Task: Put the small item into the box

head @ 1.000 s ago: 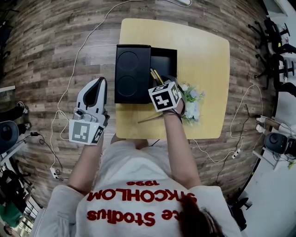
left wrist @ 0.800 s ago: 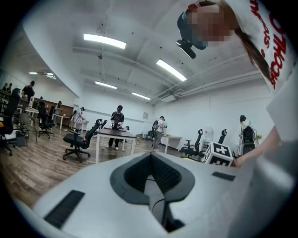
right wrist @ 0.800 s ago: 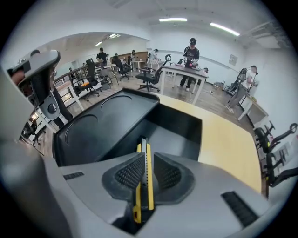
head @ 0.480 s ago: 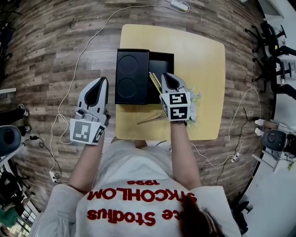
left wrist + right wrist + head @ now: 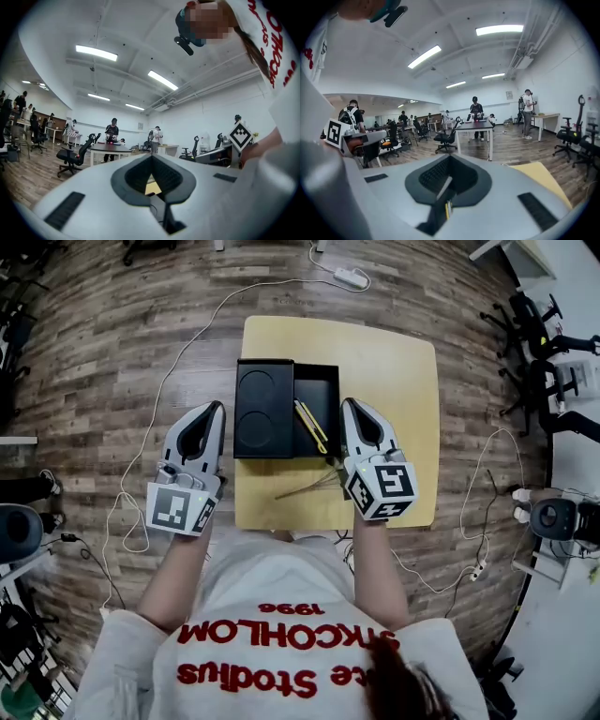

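On the yellow table [image 5: 394, 371] stands a black box [image 5: 325, 390], open, with its black lid [image 5: 262, 409] lying beside it on the left. Yellow pencil-like sticks [image 5: 311, 425] lie inside the box. A thin brown stick [image 5: 307, 486] lies on the table in front of the box. My right gripper [image 5: 354, 405] hovers just right of the box, jaws shut and empty; in the right gripper view [image 5: 449, 158] it points up into the room. My left gripper [image 5: 217, 407] hangs left of the table, shut and empty, also tilted upward [image 5: 151, 156].
White cables [image 5: 178, 362] trail over the wooden floor around the table, with a power strip [image 5: 349, 277] behind it. Office chairs [image 5: 539, 343] stand at the right. People and desks [image 5: 476, 123] show farther off in the room.
The right gripper has drawn back from over the box to its right side and closed its jaws. The flowers seen earlier are now hidden. The left gripper has stayed put.
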The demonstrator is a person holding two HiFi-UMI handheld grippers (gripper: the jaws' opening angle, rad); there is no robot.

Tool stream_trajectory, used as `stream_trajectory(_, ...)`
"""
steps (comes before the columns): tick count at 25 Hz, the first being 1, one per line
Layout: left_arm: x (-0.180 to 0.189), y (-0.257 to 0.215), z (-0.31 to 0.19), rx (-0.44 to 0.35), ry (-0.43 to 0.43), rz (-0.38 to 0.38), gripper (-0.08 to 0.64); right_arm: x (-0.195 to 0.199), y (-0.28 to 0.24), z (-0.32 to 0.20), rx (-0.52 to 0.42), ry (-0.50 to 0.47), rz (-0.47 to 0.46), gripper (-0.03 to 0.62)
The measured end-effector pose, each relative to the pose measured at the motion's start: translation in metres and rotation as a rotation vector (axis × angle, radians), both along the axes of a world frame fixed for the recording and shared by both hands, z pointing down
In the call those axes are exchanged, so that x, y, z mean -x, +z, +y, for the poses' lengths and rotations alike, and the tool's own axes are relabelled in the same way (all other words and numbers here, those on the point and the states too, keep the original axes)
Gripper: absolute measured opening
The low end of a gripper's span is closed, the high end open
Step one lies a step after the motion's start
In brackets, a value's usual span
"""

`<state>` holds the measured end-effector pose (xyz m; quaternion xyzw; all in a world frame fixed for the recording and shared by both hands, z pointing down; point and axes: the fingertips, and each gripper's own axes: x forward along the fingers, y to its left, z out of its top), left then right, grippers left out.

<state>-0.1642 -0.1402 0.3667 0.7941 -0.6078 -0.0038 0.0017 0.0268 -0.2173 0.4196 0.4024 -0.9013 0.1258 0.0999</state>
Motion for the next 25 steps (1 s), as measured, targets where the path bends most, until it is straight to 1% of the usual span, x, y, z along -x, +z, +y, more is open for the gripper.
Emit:
stream_trajectory(4,-0.009,-0.014,0.01,-0.025,0.016,-0.004,0.005,-0.011,-0.03,0.018,-0.044,-0.003,-0.049,0.005)
stream_trajectory(8,-0.018,-0.026,0.019,-0.045,0.034,-0.003,0.006,-0.03,-0.053,0.035,-0.071,0.03,-0.114,0.004)
stream_trajectory(13,-0.021,-0.037,0.029,-0.058,0.05,-0.008,0.005,-0.048,-0.074,0.055,-0.131,0.056,-0.099,0.004)
stream_trajectory(16,-0.025,-0.042,0.036,-0.06,0.055,-0.016,0.006,-0.06,-0.086,0.067,-0.16,0.067,-0.118,0.003)
stream_trajectory(21,-0.027,-0.048,0.043,-0.068,0.053,-0.013,0.005,-0.077,-0.103,0.085,-0.24,0.115,-0.136,0.003)
stream_trajectory(25,-0.029,-0.056,0.051,-0.088,0.049,-0.016,0.006,-0.082,-0.107,0.092,-0.248,0.128,-0.148,0.003)
